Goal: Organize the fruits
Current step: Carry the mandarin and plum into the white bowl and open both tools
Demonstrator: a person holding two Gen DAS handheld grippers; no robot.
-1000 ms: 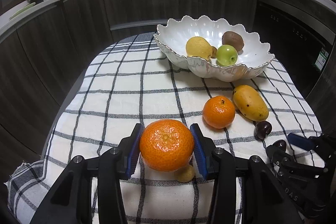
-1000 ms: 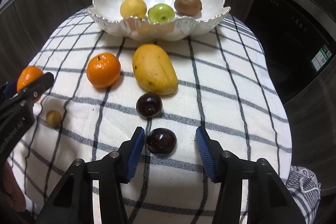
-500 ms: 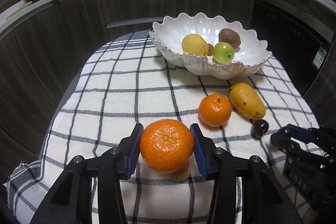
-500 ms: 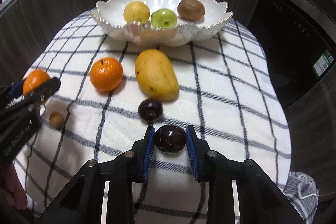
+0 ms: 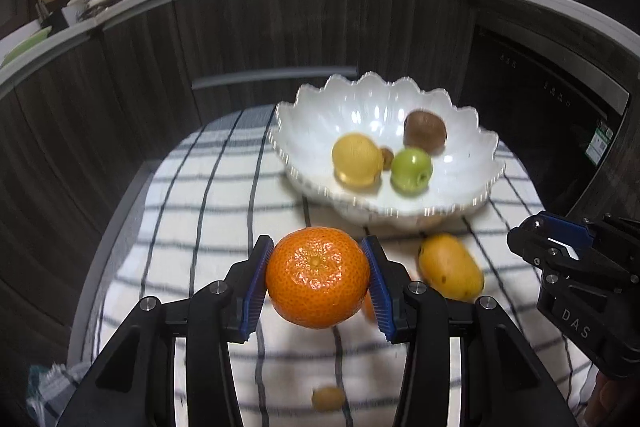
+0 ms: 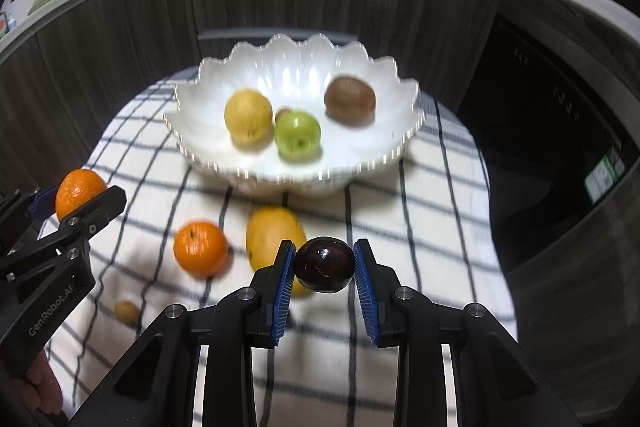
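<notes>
The left claw, marked "GenRobot.AI", pinches a tangerine above the checked cloth. The right claw, lettered "DAS", pinches a dark fruit, perhaps a plum, short of the bowl. A mango lies below.

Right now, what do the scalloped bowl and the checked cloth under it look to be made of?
Scalloped bowl: probably glazed ceramic or porcelain; white, glossy, with bright highlights inside and a glinting rim.
Checked cloth: woven fabric, likely cotton; matte white with dark grid lines, draping over the table edge.
</notes>
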